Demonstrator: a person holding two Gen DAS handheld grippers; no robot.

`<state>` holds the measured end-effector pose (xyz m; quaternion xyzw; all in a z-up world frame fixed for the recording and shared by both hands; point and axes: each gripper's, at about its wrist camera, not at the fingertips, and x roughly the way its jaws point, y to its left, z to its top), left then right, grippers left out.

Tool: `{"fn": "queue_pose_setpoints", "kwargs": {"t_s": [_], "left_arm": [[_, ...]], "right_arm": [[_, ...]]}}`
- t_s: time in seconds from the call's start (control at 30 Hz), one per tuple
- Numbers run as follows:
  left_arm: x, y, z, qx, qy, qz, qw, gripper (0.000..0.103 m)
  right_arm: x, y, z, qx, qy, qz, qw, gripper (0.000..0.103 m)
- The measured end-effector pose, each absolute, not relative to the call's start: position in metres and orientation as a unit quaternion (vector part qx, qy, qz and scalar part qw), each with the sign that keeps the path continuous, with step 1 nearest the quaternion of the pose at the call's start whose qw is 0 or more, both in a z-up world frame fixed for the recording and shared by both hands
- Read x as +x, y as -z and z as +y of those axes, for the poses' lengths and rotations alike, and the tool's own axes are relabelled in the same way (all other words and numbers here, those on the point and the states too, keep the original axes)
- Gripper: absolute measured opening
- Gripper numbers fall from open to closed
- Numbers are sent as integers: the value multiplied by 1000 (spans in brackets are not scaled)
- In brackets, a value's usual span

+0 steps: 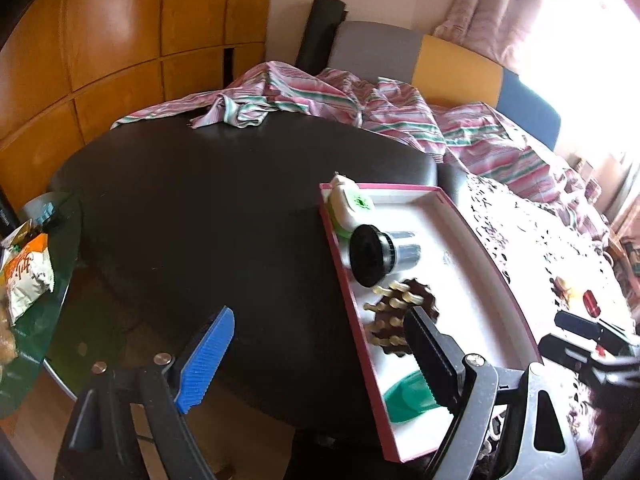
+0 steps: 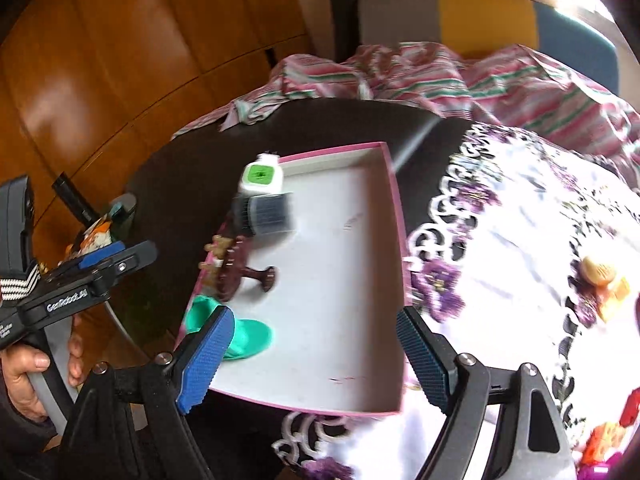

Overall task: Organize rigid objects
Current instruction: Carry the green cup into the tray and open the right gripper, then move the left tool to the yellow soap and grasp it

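Pink-rimmed tray (image 2: 394,216) sits on dark table (image 1: 192,208), its right edge touching a purple-flowered lace cloth (image 2: 520,248). Along its left wall: green-white device (image 2: 262,176), black cylinder (image 2: 266,216), brown peg piece (image 2: 236,276), green disc (image 2: 250,338). Striped cloth (image 1: 360,104) covers the far edge; wooden cabinets (image 1: 120,40) behind. Left gripper (image 1: 320,352) and right gripper (image 2: 316,356) both gape wide, empty.

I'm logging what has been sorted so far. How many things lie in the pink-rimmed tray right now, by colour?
In the pink-rimmed tray:
White and green dispenser: 1
Black cylinder with a wide cap: 1
Brown wooden piece with pale pegs: 1
Teal green piece: 1
Total: 4
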<state>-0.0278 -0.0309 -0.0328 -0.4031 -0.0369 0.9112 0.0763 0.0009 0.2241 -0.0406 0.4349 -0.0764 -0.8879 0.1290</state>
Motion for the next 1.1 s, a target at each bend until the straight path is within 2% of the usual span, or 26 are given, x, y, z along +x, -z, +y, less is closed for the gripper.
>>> {"fn": "queue_pose_setpoints", "kwargs": {"t_s": [0.7,1.1], "left_arm": [[-26,16,13,-387,-913,3,127,87],[-40,-8,88,-376,-899,37,223,87]], "right_arm": [[25,37,337,433,892,-131,8,85],[71,30,497,370,866,-260,-214,85]]}}
